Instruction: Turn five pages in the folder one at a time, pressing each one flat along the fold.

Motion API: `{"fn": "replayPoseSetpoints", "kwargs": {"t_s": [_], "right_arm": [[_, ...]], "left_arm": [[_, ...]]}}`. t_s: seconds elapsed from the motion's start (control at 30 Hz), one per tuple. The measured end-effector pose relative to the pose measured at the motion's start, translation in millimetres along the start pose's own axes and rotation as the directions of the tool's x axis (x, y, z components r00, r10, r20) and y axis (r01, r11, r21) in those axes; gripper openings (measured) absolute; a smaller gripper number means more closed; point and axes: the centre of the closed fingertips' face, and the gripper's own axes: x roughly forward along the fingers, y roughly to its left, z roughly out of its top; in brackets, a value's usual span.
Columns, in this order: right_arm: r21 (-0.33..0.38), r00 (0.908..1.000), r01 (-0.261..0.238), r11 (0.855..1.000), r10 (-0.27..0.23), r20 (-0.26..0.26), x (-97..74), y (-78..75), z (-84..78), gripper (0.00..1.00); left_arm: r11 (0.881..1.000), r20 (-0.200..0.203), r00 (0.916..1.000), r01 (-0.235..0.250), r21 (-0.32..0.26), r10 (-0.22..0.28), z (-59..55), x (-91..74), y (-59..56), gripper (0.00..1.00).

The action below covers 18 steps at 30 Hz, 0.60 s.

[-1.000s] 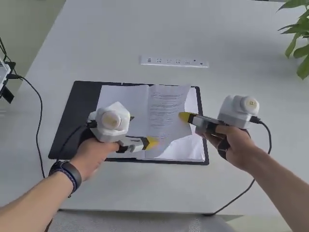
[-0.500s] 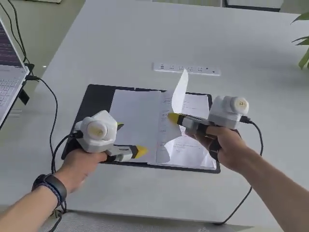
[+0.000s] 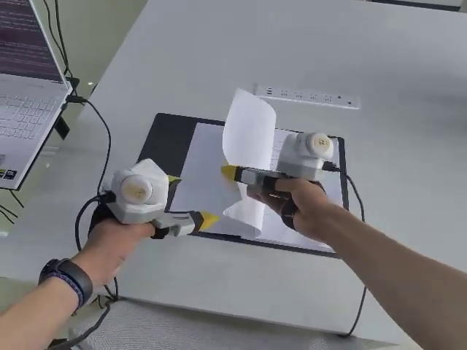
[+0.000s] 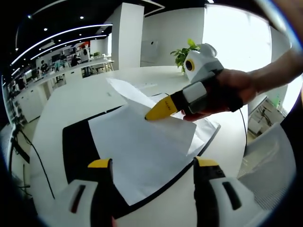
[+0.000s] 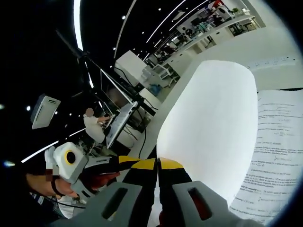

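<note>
On the white table point(image 3: 306, 44) the black folder point(image 3: 166, 138) is lying open, w/ white sheets stacked on both halves. R gripper point(image 3: 230, 173) is reaching in from the right, approx over the fold. Its yellow-tipped jaws are pressing together on the free edge of one page point(image 3: 248, 135), pinching it. That page is standing up off the stack, bowing and curling toward the left half. Right gripper view is showing the same: the two jaws are meeting, w/ the blank side of the page rising from between them and a printed sheet point(image 5: 279, 137) lying flat beyond, on the right.

L gripper point(image 4: 152, 164) is hovering at the folder's front edge, left half. Its jaws are spreading wide apart w/ nothing between them, and the left-hand sheet is lying below. Can't tell if the tips are touching paper. Left gripper view is also catching the R gripper's yellow tip against the lifted page.

A dark wristband point(image 3: 69, 277) is sitting on the left wrist. A power strip point(image 3: 306, 95) is lying just beyond the folder's far edge. A laptop point(image 3: 25, 87) is sitting open at far left, w/ a cable point(image 3: 109, 142) trailing down toward the L gripper.
</note>
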Motion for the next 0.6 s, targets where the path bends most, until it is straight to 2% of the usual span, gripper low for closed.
{"fn": "replayPoseSetpoints", "kwargs": {"t_s": [0.23, 0.43, 0.6], "right_arm": [[0.039, 0.9988, -0.007, 0.999, 0.009, -0.049, 29.2, -2.8, -14.6, 0.00], [0.104, 0.9971, 0.039, 0.994, -0.032, -0.069, 47.3, -17.1, -25.8, 0.00], [0.120, 0.9950, 0.056, 0.991, -0.045, -0.089, 60.4, -21.3, -35.9, 0.00]], "left_arm": [[0.999, 0.010, 0.9997, -0.021, -0.027, 0.021, -3.1, -8.5, 6.3, 0.69], [0.998, 0.011, 0.9993, -0.036, -0.050, 0.036, -10.5, -12.0, 9.4, 0.68], [0.996, 0.011, 0.9991, -0.040, -0.076, 0.041, -16.7, -14.2, 6.8, 0.68]]}}
